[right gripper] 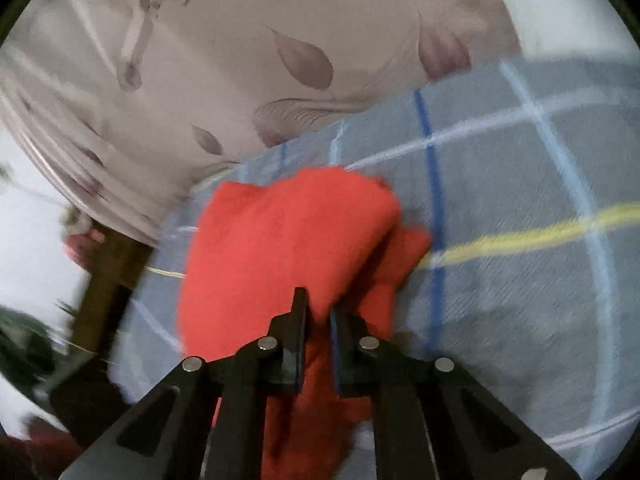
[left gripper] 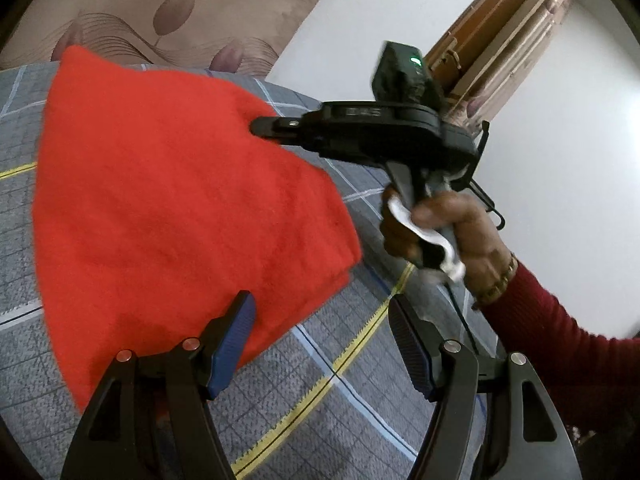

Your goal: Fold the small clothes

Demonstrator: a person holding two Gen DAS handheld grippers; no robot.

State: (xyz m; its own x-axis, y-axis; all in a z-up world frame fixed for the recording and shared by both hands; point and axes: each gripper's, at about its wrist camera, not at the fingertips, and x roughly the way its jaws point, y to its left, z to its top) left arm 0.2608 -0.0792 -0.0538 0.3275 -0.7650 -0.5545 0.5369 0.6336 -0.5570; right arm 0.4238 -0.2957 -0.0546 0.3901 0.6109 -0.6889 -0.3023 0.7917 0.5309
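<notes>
Two hand-held grippers work over a grey quilted bedspread (left gripper: pixel 312 380) crossed by yellow, white and blue lines. Nearest in the left wrist view, the left gripper (left gripper: pixel 320 344) has its blue-padded fingers (left gripper: pixel 234 344) spread well apart with nothing between them; the left finger overlaps the near edge of a folded orange-red fleece cloth (left gripper: pixel 168 208), while the right finger stands over bare bedspread. The cloth lies on the bedspread to the left, reaching towards the far side. Farther right, a hand (left gripper: pixel 448 236) in a dark red knitted sleeve (left gripper: pixel 560 344) grips the handle of the right gripper (left gripper: pixel 260 126), whose tip lies against the cloth's far right edge. In the blurred right wrist view, that gripper's jaws are drawn close together on a fold of the cloth. Beyond the bedspread hangs a beige curtain with a leaf pattern (left gripper: pixel 172 12).
</notes>
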